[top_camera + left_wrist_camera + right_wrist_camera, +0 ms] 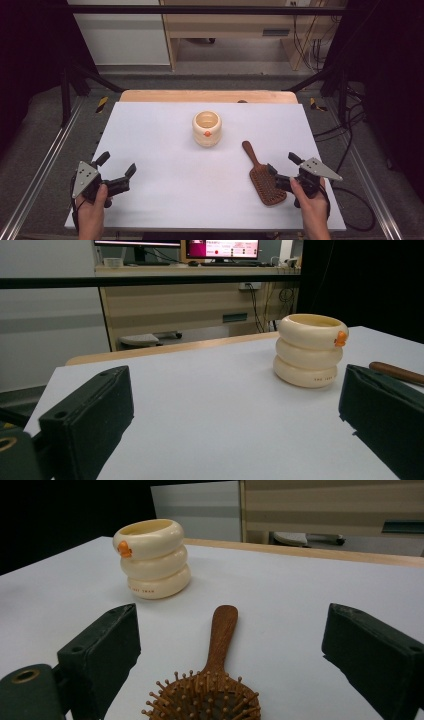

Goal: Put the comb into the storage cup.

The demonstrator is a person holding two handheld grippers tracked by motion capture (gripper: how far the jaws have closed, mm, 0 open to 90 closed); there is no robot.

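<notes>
1. While the right gripper (284, 170) is hovering with its jaws spread wide and grasping nothing, the wooden hairbrush (262, 177) is lying bristles-up on the white table (165, 145) at about five o'clock from the table's middle, its head just beside the jaws and its handle pointing to eleven o'clock.
2. Seen from the right gripper view, the brush head (202, 700) is sitting between the jaws, cut off by the bottom edge.
3. At twelve o'clock from the table's middle, the cream ringed cup (206, 128) is standing upright, its orange knob facing the person.
4. At eight o'clock, the left gripper (116, 173) is resting released; its own view is catching just the brush handle's tip (397, 372).
</notes>
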